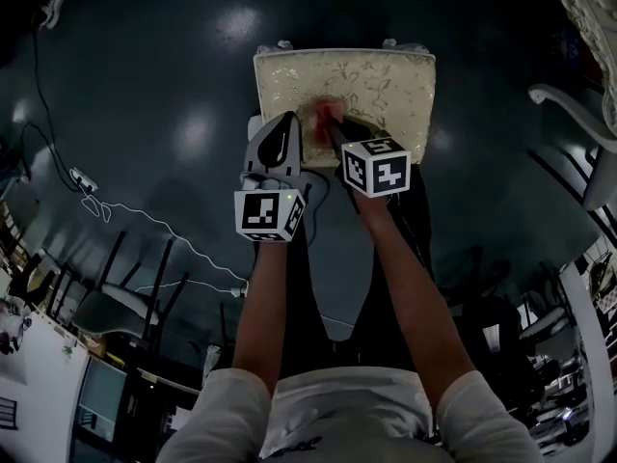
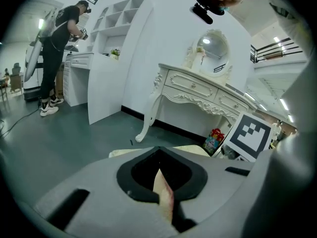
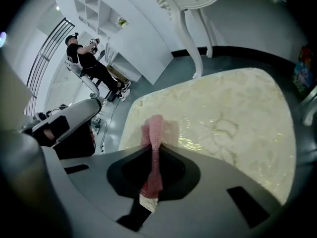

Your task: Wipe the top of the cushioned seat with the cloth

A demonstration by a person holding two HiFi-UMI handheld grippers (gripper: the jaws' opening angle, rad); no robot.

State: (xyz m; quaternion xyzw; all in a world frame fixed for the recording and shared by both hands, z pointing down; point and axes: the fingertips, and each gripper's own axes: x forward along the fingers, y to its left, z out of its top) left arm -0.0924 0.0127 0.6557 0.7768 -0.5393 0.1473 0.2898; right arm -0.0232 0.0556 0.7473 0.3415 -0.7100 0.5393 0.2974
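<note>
Nearest us, both forearms [image 1: 262, 302] are reaching forward. We are recording the left gripper [image 1: 289, 123] pinching a thin cream-and-pink strip [image 2: 163, 195] at the near left edge of the cushioned seat [image 1: 386, 77]; we cannot tell whether it is cloth. The right gripper [image 1: 330, 128] is clamping the pink cloth [image 3: 154, 130], which is lying on the seat's near middle.

Cloth [image 3: 155, 127]: pink open knit, rough, matt. Cushioned seat [image 3: 223, 118]: cream patterned fabric, faint sheen along the weave. Right gripper [image 3: 154, 151] shell: grey plastic, smooth, matt. Floor [image 1: 174, 95]: dark, smooth, glossy, showing lamp glare. Dressing table [image 2: 198, 90]: white, carved, satin finish.
</note>
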